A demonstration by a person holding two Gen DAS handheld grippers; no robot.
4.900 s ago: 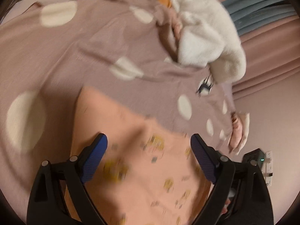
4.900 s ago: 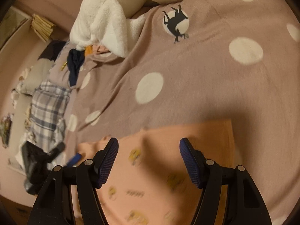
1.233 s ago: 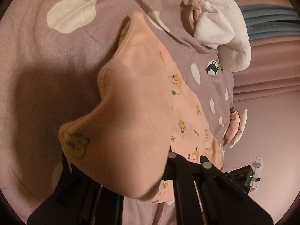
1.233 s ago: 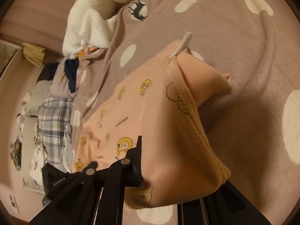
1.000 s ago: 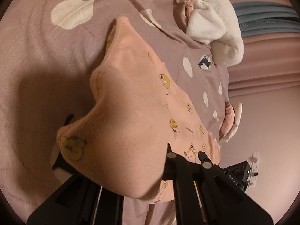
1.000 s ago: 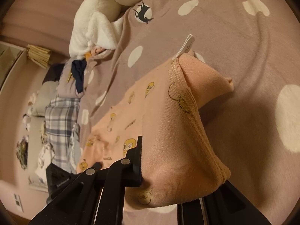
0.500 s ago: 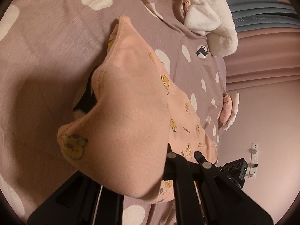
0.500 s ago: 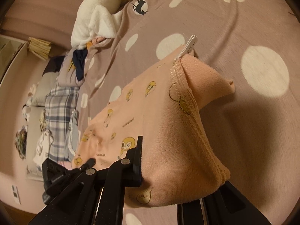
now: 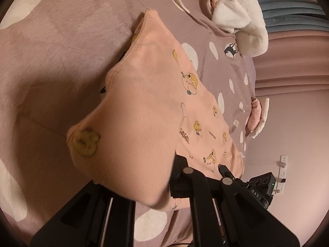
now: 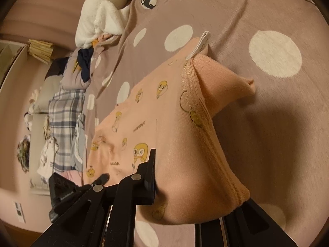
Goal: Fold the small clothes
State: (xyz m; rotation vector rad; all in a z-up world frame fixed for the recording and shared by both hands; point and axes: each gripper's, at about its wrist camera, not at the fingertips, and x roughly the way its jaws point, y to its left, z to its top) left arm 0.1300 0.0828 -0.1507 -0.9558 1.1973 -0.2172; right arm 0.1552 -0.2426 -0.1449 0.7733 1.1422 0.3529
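L gripper and R gripper fingers were clamped on peach garment, one end each. Garment hung lifted above polka-dot bed cover. White fleece blanket lay at far end.

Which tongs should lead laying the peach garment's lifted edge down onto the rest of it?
Neither clearly. The left tongs and right tongs are each shut on a corner of the peach garment, both lifted above the polka-dot bedspread. Move them together; right only marginally, since its seam and tag are visible.
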